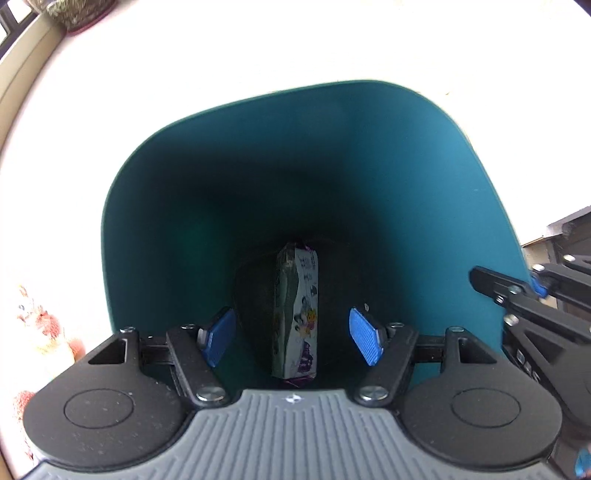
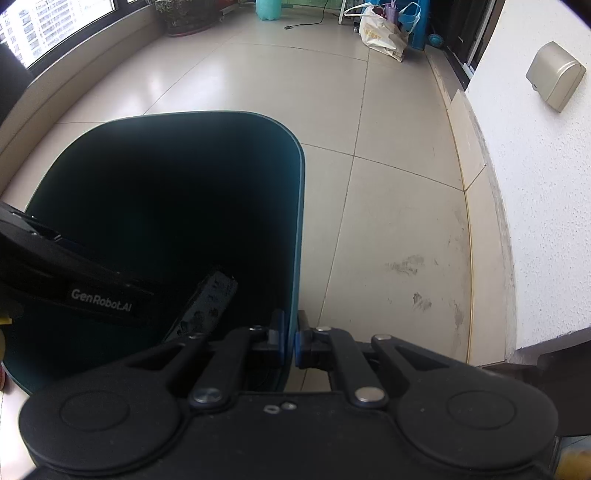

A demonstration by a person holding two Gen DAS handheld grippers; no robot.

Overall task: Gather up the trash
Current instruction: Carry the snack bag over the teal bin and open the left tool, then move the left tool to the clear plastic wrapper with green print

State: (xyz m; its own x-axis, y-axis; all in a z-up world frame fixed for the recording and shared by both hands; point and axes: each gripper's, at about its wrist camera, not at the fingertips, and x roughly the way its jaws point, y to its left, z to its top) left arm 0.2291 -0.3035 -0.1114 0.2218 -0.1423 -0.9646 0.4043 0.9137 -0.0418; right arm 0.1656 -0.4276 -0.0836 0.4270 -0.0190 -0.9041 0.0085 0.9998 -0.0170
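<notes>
A teal trash bin (image 1: 406, 184) stands on the floor. A printed snack packet (image 1: 295, 314) lies on its bottom. My left gripper (image 1: 291, 334) is open and empty above the bin mouth, with the packet far below between its blue pads (image 1: 365, 339). My right gripper (image 2: 290, 339) is shut on the bin's right wall (image 2: 297, 221), one pad inside and one outside. The packet (image 2: 207, 306) shows dimly inside the bin in the right wrist view. The left gripper's body (image 2: 99, 295) reaches over the bin from the left.
Beige floor tiles (image 2: 388, 184) surround the bin. A white wall (image 2: 535, 221) with a grey box (image 2: 556, 75) runs on the right. Bags (image 2: 384, 31) and a plant pot (image 2: 184, 18) stand at the far end by the windows.
</notes>
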